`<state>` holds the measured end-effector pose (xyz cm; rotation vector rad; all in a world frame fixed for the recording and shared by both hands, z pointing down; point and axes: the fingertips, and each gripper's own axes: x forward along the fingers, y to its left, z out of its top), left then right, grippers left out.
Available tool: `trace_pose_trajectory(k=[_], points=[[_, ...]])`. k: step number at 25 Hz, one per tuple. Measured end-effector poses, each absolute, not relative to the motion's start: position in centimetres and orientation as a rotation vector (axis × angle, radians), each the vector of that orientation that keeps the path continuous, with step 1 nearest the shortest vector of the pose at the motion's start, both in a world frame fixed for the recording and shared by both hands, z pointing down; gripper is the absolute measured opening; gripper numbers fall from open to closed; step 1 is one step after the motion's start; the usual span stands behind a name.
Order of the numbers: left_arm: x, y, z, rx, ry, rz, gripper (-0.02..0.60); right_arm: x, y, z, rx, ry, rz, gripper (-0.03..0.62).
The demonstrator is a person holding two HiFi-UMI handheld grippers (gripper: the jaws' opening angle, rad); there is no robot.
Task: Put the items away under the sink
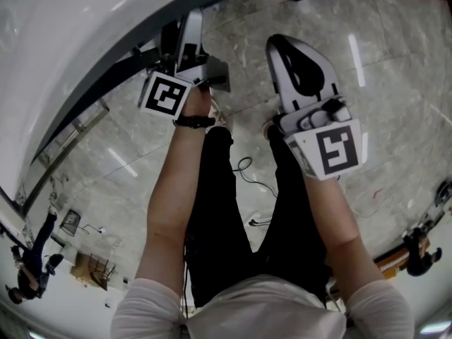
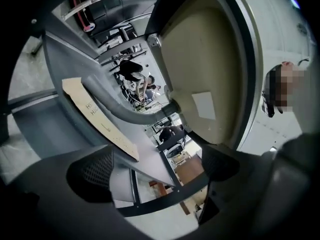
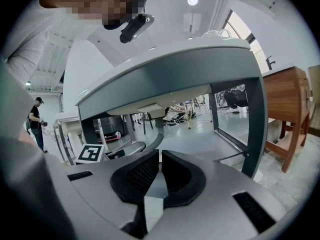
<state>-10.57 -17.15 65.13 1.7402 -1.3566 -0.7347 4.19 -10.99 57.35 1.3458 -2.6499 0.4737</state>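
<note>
Nothing is held in either gripper. My left gripper (image 1: 182, 37) reaches toward the dark edge of the white sink unit (image 1: 63, 55). In the left gripper view it (image 2: 155, 170) stands wide open, looking under the sink at the beige basin underside (image 2: 200, 69), the grey drain pipe (image 2: 125, 109) and a flat cardboard sheet (image 2: 97, 116) lying on the grey lower shelf (image 2: 150, 159). My right gripper (image 1: 293, 58) hangs over the floor to the right, its jaws shut together and empty (image 3: 160, 170). Its view shows the sink unit (image 3: 165, 74) from the side.
A dark metal leg (image 3: 254, 124) and crossbars frame the space under the sink. A wooden table (image 3: 286, 109) stands to the right. A cable (image 1: 247, 169) lies on the marble floor by my legs. People stand far off (image 1: 28, 260).
</note>
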Motion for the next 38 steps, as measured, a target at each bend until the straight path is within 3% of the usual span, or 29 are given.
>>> trace_pose_trajectory(k=[4,6,12,13,22,31,38], points=[[-9.0,-14.7,64.1,1.828,-1.316,-0.639,0.532,4.8,-10.6,57.0,1.357,-2.629,0.493,0.043],[-7.6,-13.1,62.6,1.876,-1.256,-0.604,0.484,5.0,-10.2,56.3,1.362,-2.618,0.503,0.043],[-4.1,-8.6,58.6,1.862,-1.076,-0.589,0.035,6.3,-7.8,52.8,1.322,-2.581,0.51,0.044],[-3.6,-8.1,57.8,1.864,-1.048,-0.597,0.005,6.5,-7.4,52.0,1.316,-2.578,0.509,0.043],[-1.8,-5.9,44.8,1.946,-0.919,-0.625,0.002,6.3,-5.1,41.6,1.227,-2.577,0.466,0.043],[-2.8,-4.8,28.4,2.32,-1.14,-0.387,0.002,3.8,-3.9,27.7,1.107,-2.717,0.354,0.043],[-4.6,-2.7,21.8,2.512,-1.408,-0.062,0.002,3.1,-3.0,21.3,1.034,-2.791,0.305,0.043]])
